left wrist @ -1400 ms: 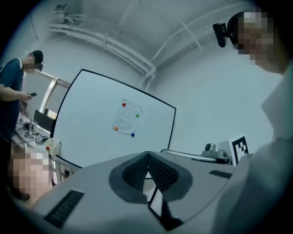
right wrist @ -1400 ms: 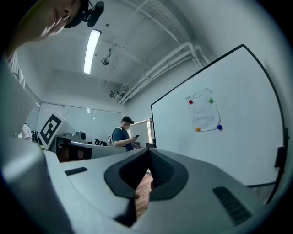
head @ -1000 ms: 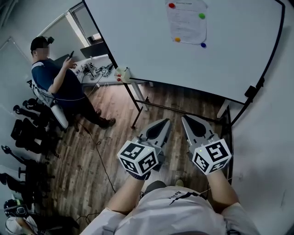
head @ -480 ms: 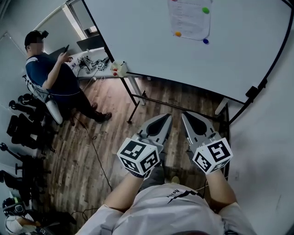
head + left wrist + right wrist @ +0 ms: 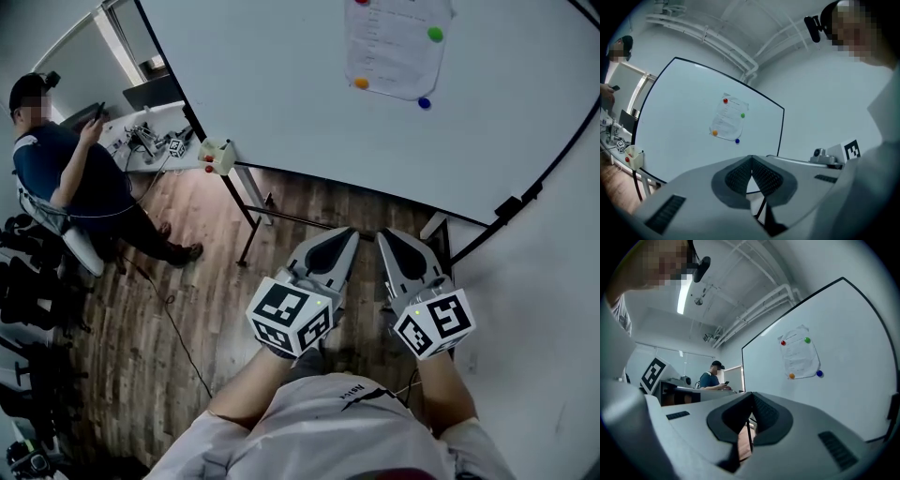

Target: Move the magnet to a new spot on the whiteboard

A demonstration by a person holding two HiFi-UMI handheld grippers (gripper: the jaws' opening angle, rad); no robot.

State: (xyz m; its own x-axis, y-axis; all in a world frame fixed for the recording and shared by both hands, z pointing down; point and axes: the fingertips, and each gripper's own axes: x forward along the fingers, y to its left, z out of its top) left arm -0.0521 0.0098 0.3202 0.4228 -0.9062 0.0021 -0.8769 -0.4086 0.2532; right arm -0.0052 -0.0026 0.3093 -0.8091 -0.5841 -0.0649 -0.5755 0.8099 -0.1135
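Note:
The whiteboard (image 5: 281, 84) stands ahead with a paper sheet (image 5: 394, 47) pinned to it by small round magnets: green (image 5: 435, 34), orange (image 5: 362, 82), blue (image 5: 425, 103) and a red one at the top edge (image 5: 358, 3). My left gripper (image 5: 347, 234) and right gripper (image 5: 384, 235) are held side by side, level, pointing at the board's lower edge and well short of it. Both are shut with nothing between the jaws. The left gripper view shows its tips (image 5: 751, 157) meeting below the blue magnet (image 5: 737, 140). In the right gripper view the tips (image 5: 752, 394) meet left of the orange magnet (image 5: 791, 376).
A seated person (image 5: 66, 169) holds a phone at the far left beside a desk with gear (image 5: 150, 141). A small box with red knobs (image 5: 217, 156) hangs at the board's lower left corner. The stand's black legs (image 5: 248, 220) cross the wooden floor. A white wall (image 5: 553, 309) lies right.
Both grippers have moved forward together toward the whiteboard, still shut. The board and its magnets now look nearer, and the seated person has slid toward the left edge of the view.

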